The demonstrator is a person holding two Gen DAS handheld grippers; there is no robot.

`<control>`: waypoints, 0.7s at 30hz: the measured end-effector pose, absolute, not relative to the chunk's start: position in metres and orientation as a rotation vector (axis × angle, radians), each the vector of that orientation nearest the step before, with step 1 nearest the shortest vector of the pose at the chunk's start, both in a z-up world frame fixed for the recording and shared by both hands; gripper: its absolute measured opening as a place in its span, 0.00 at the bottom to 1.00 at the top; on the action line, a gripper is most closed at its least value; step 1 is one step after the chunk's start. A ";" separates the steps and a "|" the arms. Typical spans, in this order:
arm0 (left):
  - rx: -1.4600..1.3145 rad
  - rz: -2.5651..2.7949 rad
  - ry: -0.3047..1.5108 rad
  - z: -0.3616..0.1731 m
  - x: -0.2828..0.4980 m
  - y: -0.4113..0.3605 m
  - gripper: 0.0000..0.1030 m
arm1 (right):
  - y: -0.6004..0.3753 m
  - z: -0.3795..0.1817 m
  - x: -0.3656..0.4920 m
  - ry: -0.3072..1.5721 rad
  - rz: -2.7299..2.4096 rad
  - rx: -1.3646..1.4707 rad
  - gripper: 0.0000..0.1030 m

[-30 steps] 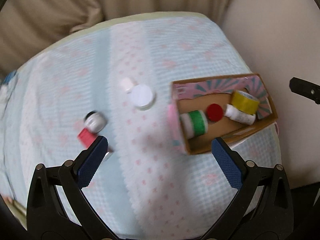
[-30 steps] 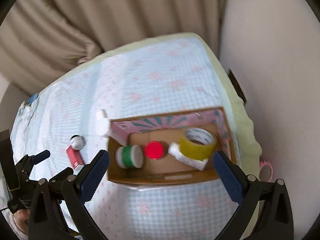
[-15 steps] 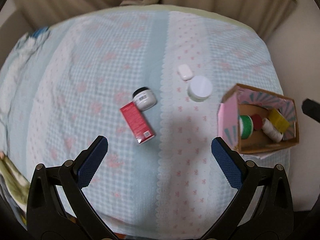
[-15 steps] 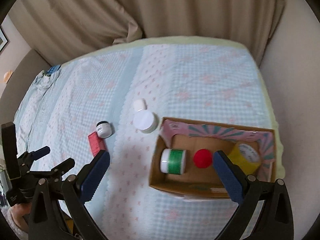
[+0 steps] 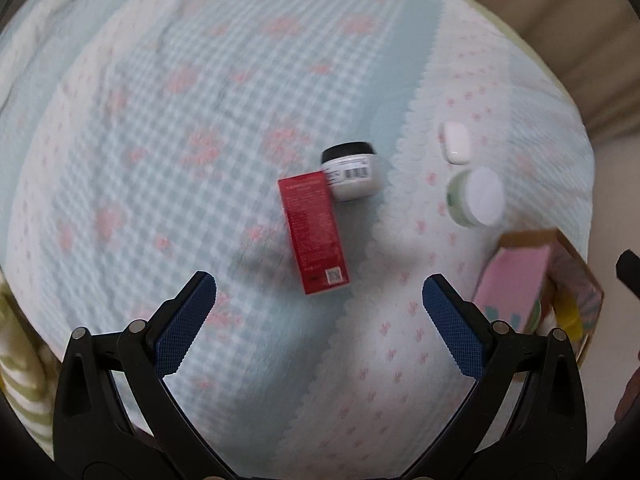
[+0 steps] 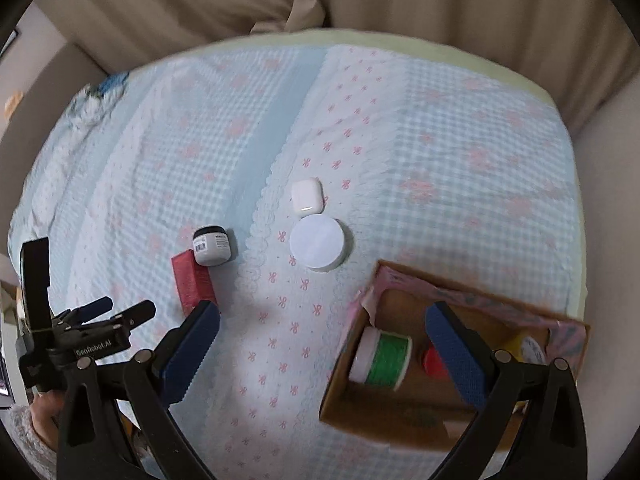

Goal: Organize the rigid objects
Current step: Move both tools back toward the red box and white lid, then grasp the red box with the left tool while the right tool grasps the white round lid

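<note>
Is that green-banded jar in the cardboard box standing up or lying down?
Lying on its side. The jar rests on the box floor, its white lid pointing sideways toward the left wall.

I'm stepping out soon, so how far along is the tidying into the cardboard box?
Done: the cardboard box already holds a green-labelled jar, a red cap and something yellow, partly hidden. In hand: nothing; the left gripper and right gripper are both open. Left on the bedspread: red carton, black-lidded jar, white-lidded jar and white earbud case.
</note>
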State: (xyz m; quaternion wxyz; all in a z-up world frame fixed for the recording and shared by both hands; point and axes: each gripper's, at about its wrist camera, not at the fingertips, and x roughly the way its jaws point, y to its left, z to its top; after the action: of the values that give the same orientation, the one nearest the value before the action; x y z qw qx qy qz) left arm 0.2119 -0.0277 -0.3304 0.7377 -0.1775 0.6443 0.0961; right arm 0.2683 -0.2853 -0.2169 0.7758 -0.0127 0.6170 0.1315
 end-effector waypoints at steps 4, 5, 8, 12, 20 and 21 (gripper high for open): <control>-0.482 0.265 1.468 -0.363 0.226 -0.015 1.00 | -0.266 -0.248 0.297 1.402 0.317 -0.089 1.00; -0.497 0.276 1.478 -0.370 0.229 -0.013 1.00 | -0.262 -0.258 0.305 1.420 0.323 -0.103 1.00; -0.524 0.307 1.518 -0.394 0.238 -0.011 0.97 | -0.250 -0.290 0.323 1.475 0.343 -0.146 1.00; -0.531 0.317 1.559 -0.420 0.244 -0.015 0.91 | -0.239 -0.335 0.341 1.533 0.360 -0.200 1.00; -0.543 0.362 1.572 -0.450 0.252 -0.019 0.75 | -0.228 -0.402 0.357 1.646 0.383 -0.260 0.99; -0.541 0.365 1.579 -0.453 0.253 -0.020 0.72 | -0.227 -0.408 0.357 1.655 0.387 -0.262 0.98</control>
State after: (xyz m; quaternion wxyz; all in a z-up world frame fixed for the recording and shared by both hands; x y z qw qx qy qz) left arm 0.2532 -0.0202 -0.4532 0.6569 -0.2387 0.6969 0.1610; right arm 0.3572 -0.2274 -0.4075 0.6527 -0.1156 0.7291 0.1707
